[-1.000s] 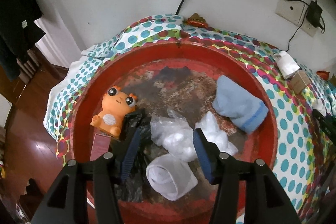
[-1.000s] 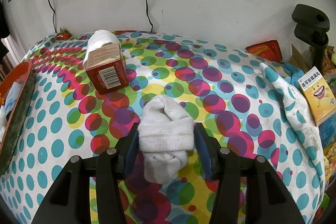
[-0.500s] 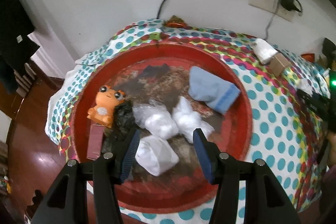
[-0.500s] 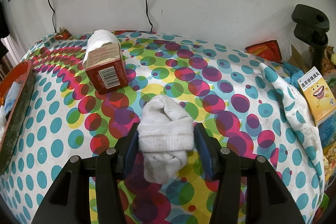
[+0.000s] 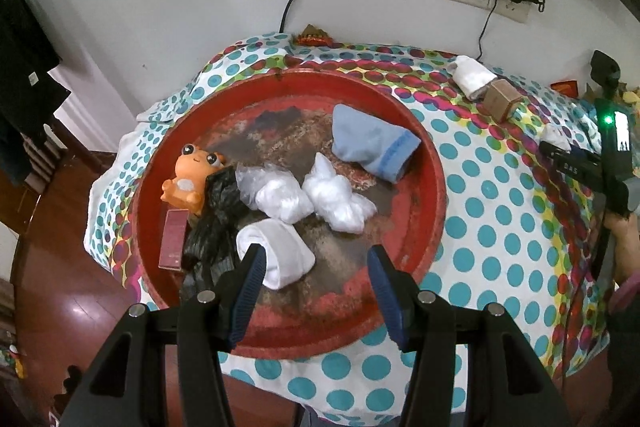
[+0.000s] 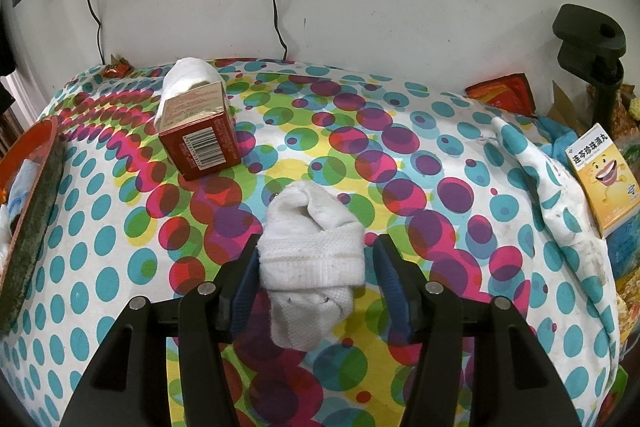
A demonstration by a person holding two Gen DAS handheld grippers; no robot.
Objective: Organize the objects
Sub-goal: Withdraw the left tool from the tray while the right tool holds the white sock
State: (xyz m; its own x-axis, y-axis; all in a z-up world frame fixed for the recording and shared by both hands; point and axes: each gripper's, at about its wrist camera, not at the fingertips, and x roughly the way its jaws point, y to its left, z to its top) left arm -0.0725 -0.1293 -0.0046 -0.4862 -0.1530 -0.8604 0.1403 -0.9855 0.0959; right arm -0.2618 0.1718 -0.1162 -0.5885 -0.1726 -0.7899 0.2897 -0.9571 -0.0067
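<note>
A round red tray (image 5: 434, 163) on the dotted cloth holds an orange toy (image 5: 186, 179), a black bag (image 5: 218, 223), two clear bags of white stuff (image 5: 280, 197), a blue sock (image 5: 374, 143), a dark red box (image 5: 173, 239) and a rolled white sock (image 5: 280, 253). My left gripper (image 5: 316, 277) is open and empty, raised above the tray's near side. My right gripper (image 6: 316, 271) is open around a second rolled white sock (image 6: 312, 255) that lies on the cloth; the left pad touches it, the right pad stands apart.
A red carton (image 6: 200, 139) with a white roll (image 6: 186, 77) behind it stands at the back left of the cloth. A yellow box (image 6: 600, 179) and clutter sit at the right edge. The tray's rim (image 6: 36, 183) is at the far left. Cables hang down the wall.
My left gripper has risen and pulled back from the tray, open and empty, with the white sock left lying in the tray. My right gripper has stayed still around its sock.
</note>
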